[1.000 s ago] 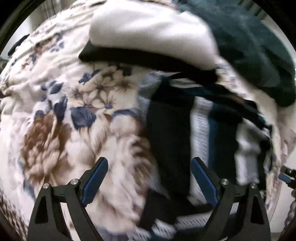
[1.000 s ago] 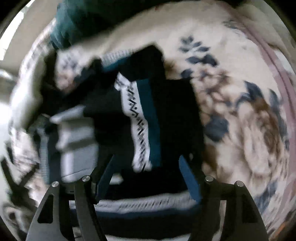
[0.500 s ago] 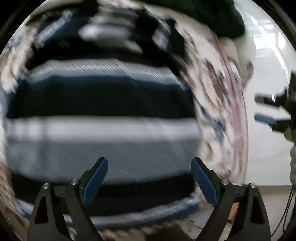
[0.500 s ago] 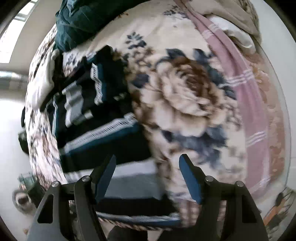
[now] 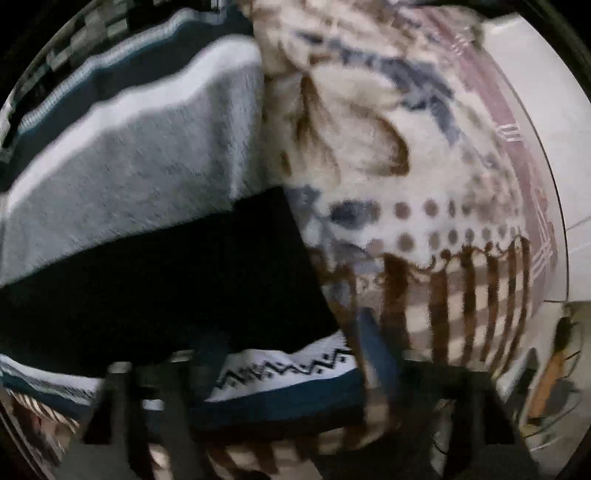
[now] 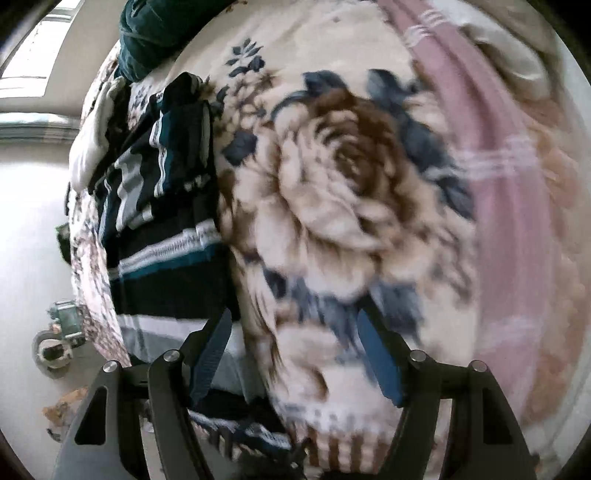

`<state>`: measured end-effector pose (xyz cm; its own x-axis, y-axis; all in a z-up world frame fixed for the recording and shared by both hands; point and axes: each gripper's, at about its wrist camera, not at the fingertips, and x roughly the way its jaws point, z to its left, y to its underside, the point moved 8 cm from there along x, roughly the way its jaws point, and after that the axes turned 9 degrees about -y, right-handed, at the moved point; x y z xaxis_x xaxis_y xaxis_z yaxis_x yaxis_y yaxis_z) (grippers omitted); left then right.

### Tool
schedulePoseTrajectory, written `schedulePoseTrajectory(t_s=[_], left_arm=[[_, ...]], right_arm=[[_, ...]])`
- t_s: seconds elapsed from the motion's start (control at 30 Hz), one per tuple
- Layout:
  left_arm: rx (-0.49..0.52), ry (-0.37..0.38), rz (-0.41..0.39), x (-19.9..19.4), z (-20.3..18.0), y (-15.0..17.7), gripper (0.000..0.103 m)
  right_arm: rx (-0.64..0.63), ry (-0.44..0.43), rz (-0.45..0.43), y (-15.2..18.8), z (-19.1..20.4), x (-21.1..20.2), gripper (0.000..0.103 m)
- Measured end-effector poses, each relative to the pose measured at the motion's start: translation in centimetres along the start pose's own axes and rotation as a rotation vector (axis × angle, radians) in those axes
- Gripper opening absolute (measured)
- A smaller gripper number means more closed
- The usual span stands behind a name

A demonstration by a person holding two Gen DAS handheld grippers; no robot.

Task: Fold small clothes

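A: What lies on the floral blanket [image 6: 332,206]?
B: A striped sweater [image 6: 166,221], along the blanket's left edge; a dark green garment [image 6: 155,33] sits at the far left corner.
A: And the right gripper [image 6: 291,354]?
B: Jaws apart, over the sweater's right border.

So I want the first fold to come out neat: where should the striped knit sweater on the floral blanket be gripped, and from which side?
Probably the hem of the dark, grey and teal striped knit sweater, at its corner beside the left hand-held gripper. It lies flat on the cream floral fleece blanket with that banded edge reaching the blanket's fringed end, so come in low from that end, one finger under the edge.
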<state>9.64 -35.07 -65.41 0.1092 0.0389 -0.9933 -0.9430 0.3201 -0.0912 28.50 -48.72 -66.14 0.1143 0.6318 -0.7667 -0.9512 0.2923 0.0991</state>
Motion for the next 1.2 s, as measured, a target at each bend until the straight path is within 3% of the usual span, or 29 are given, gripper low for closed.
schedulePoseTrajectory(t_s=[0.03,0.1,0.3,0.57,0.6,0.63,0.73,0.87,1.03,1.2], left_arm=[[0.005,-0.010,-0.023,-0.3,0.2,0.0,0.016],[-0.010,0.005,-0.039,-0.8,0.9,0.1,0.009],[-0.062,0.046,-0.060,-2.3,3.1,0.1,0.007],[-0.131,0.086,-0.095,-6.4,6.0,1.2,0.007],[-0.146,0.091,-0.102,-7.1,6.5,1.1,0.007],[-0.164,0.097,-0.111,-7.7,7.1,1.0,0.007],[-0.207,0.118,-0.113,-8.8,8.7,0.9,0.007],[-0.290,0.143,-0.171,-12.1,12.2,0.8,0.007],[-0.407,0.181,-0.220,-16.0,18.2,1.4,0.007],[-0.552,0.209,-0.221,-16.9,25.4,3.2,0.007]], right_arm=[[-0.006,-0.044,-0.009,-1.4,0.5,1.0,0.072],[-0.021,-0.114,-0.016,-4.1,1.6,3.0,0.072],[-0.058,-0.255,-0.007,-12.8,6.1,9.4,0.072],[-0.027,-0.289,0.025,-19.5,9.8,15.1,0.069],[-0.021,-0.285,0.028,-19.8,10.2,15.8,0.049],[-0.017,-0.274,0.036,-19.9,10.4,16.1,0.020],[-0.023,-0.216,0.015,-19.7,12.0,15.9,0.019],[-0.009,-0.202,-0.005,-19.5,15.5,13.3,0.018],[-0.075,-0.077,0.009,-19.2,21.6,11.1,0.017],[-0.130,0.068,0.033,-18.9,29.7,13.0,0.017]])
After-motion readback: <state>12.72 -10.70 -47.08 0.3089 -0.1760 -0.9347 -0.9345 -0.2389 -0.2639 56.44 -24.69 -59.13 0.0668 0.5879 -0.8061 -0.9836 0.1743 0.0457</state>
